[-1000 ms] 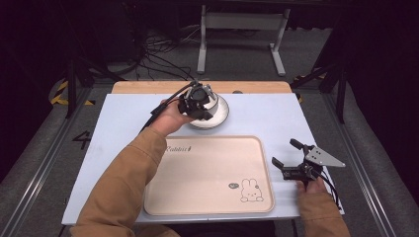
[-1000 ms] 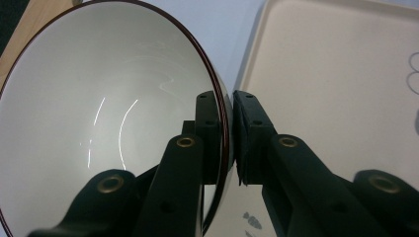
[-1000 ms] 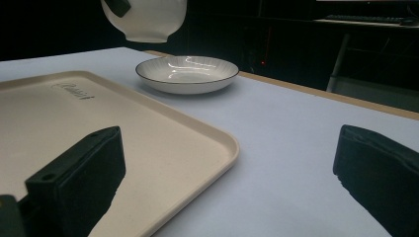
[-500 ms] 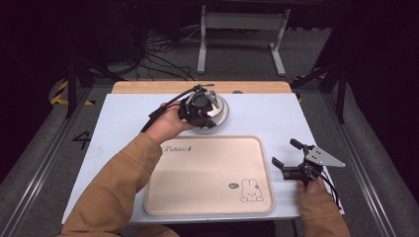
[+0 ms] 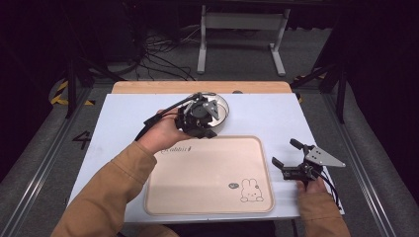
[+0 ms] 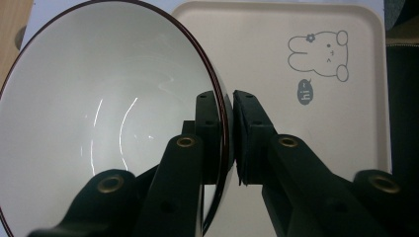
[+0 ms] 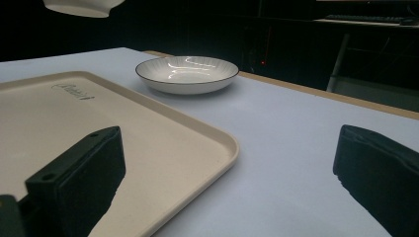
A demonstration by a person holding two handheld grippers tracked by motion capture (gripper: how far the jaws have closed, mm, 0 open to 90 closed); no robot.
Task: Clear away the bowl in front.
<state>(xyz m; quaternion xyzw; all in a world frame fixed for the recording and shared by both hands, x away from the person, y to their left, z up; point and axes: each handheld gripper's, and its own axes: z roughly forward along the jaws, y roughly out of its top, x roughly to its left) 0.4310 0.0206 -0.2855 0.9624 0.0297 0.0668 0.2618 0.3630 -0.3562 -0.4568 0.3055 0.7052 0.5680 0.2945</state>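
Left gripper (image 5: 206, 129): my jaws are clamped on the rim of a white glazed bowl with a dark brown rim (image 6: 108, 123), one pad inside the wall and one outside.
Bowl position: lifted off the table and tilted, held over the far edge of the beige plastic tray with a rabbit drawing (image 5: 210, 175); in the right gripper view its white underside (image 7: 81, 7) hangs at the top left, clear of the surface.
Bowl interior: smooth and glossy, with nothing in it, as seen in my left gripper view.
Shallow dish: a white ribbed ceramic plate with a dark rim (image 7: 187, 73) rests on the pale blue table top (image 5: 267, 116), just beyond the tray's far edge; in the high view it (image 5: 222, 106) lies partly behind my left gripper.
Right gripper (image 5: 286, 160): my jaws stand wide apart with nothing between them, near the tray's right edge, low over the table.
Tray: flat on the table between my two hands, its surface bare; the rabbit drawing (image 6: 318, 54) sits at its near right corner.
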